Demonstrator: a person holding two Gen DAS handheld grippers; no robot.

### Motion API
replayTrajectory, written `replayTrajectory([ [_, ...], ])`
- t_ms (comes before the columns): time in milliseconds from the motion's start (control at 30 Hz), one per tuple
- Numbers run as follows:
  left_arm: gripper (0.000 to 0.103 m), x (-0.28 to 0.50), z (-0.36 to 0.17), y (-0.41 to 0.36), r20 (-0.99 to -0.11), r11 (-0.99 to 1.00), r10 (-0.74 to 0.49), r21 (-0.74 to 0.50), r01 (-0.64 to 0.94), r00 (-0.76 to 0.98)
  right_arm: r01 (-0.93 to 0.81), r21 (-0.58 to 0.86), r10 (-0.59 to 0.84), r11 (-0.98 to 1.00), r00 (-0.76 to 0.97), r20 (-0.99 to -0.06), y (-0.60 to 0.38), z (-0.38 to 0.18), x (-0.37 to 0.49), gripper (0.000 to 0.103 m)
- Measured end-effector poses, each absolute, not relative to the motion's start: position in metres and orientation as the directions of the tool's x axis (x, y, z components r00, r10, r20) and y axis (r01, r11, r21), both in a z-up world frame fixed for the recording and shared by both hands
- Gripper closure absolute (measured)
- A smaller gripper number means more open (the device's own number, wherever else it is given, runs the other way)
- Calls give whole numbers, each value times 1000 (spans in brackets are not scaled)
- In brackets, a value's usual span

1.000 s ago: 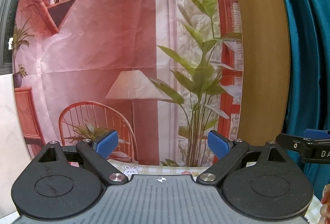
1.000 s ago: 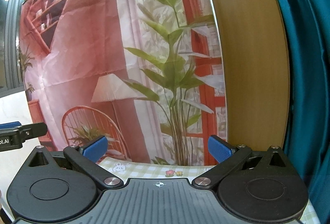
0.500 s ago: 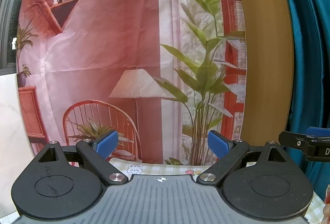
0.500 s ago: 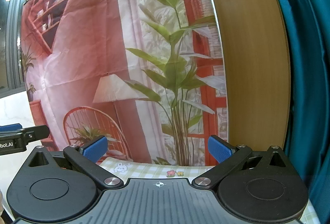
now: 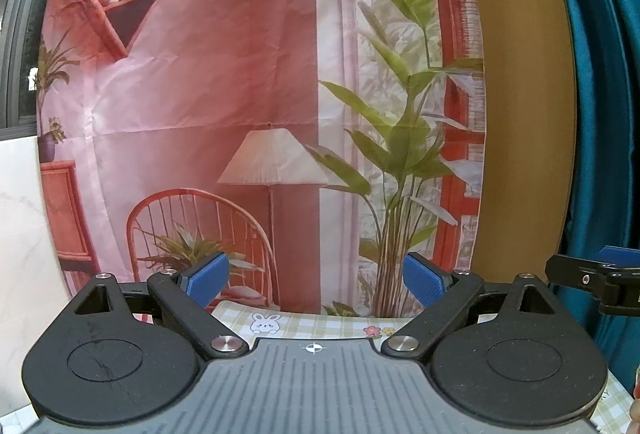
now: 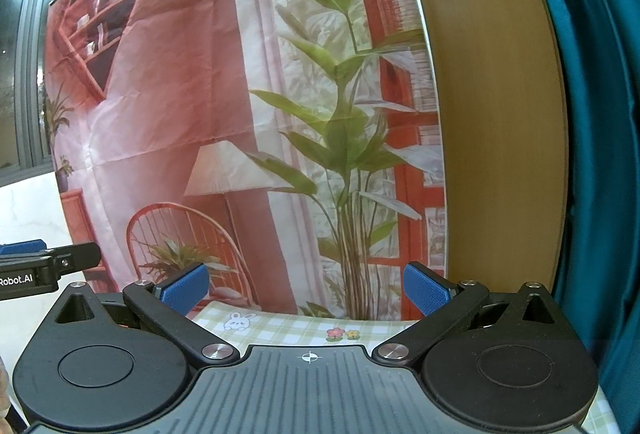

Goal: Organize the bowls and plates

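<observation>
No plates or bowls show in either view. My left gripper [image 5: 316,280] is open and empty, its blue pads [image 5: 206,276] wide apart, pointing at a printed backdrop above the far edge of the table. My right gripper [image 6: 306,288] is also open and empty, its blue pads [image 6: 426,292] wide apart, held level beside the left one. The right gripper's finger shows at the right edge of the left wrist view [image 5: 596,276]. The left gripper's finger shows at the left edge of the right wrist view [image 6: 48,262].
A checked tablecloth [image 5: 320,324] with a rabbit and flower print covers the table below the grippers; it also shows in the right wrist view [image 6: 288,326]. A printed backdrop [image 5: 260,94] hangs behind. A wooden panel [image 5: 520,114] and teal curtain [image 5: 600,94] stand to the right.
Both grippers have tilted or drifted slightly, so the backdrop sits a little further right and lower in the views. Both stay open and empty.
</observation>
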State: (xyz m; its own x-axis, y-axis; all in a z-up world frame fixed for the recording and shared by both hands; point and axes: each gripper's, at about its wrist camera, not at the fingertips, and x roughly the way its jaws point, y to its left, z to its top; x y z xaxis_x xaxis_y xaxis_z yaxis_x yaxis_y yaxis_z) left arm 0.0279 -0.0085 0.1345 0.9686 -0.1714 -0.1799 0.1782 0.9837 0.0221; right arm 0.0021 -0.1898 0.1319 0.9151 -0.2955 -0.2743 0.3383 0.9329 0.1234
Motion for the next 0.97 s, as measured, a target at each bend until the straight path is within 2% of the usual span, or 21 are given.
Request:
replayTrajectory([
  [967, 8, 31, 131, -3, -187, 987, -154, 17, 160, 970, 341, 124, -296, 932, 912, -283, -187, 128, 3, 0],
])
